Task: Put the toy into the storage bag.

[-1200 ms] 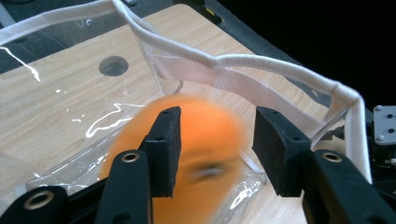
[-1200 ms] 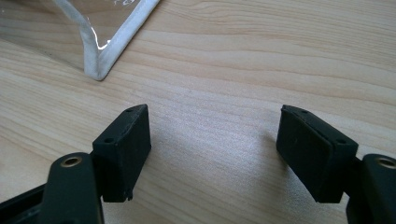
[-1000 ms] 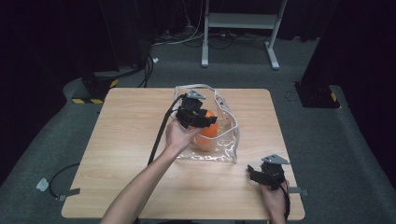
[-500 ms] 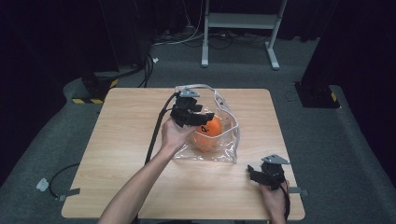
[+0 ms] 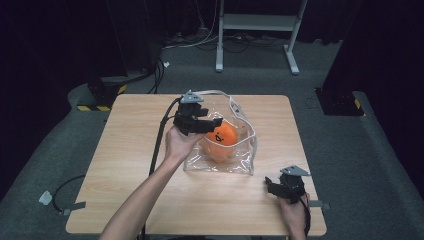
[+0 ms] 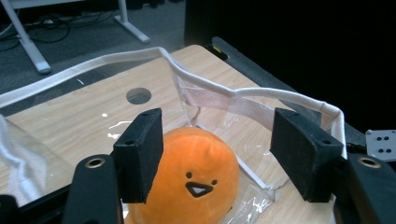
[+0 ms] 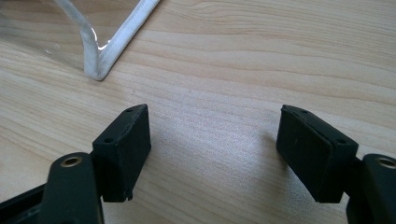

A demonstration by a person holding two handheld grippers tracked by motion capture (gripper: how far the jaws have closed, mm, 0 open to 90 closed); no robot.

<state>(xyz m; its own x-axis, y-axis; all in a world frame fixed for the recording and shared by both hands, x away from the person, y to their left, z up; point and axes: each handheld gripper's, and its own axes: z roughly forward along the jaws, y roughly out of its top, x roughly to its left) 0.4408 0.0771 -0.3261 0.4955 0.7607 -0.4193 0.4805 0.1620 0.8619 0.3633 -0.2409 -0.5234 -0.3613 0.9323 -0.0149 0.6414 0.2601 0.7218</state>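
An orange round plush toy (image 5: pixel 222 136) with a small face lies inside a clear plastic bag (image 5: pixel 240 161) with white trim at the middle of the table. My left gripper (image 5: pixel 209 123) hovers at the bag's left rim, pointing over the toy. Its jaws have just been opening. In the left gripper view the plush toy (image 6: pixel 187 186) sits low between the spread pads of my left gripper (image 6: pixel 217 140), which do not press on it, and the bag's rim (image 6: pixel 243 95) runs behind. My right gripper (image 5: pixel 274 186) rests open near the front right edge; the right gripper (image 7: pixel 215 149) holds nothing.
The wooden table (image 5: pixel 130 150) has bare room left of the bag and along the front. The bag's white corner (image 7: pixel 95 70) lies just ahead of my right gripper. A round hole (image 6: pixel 138 95) shows in the tabletop. Cables and a metal stand are on the floor behind.
My left gripper has drawn left and slightly up from the bag, its jaws spreading, and the plush toy now shows uncovered in the bag. The right gripper has stayed put.
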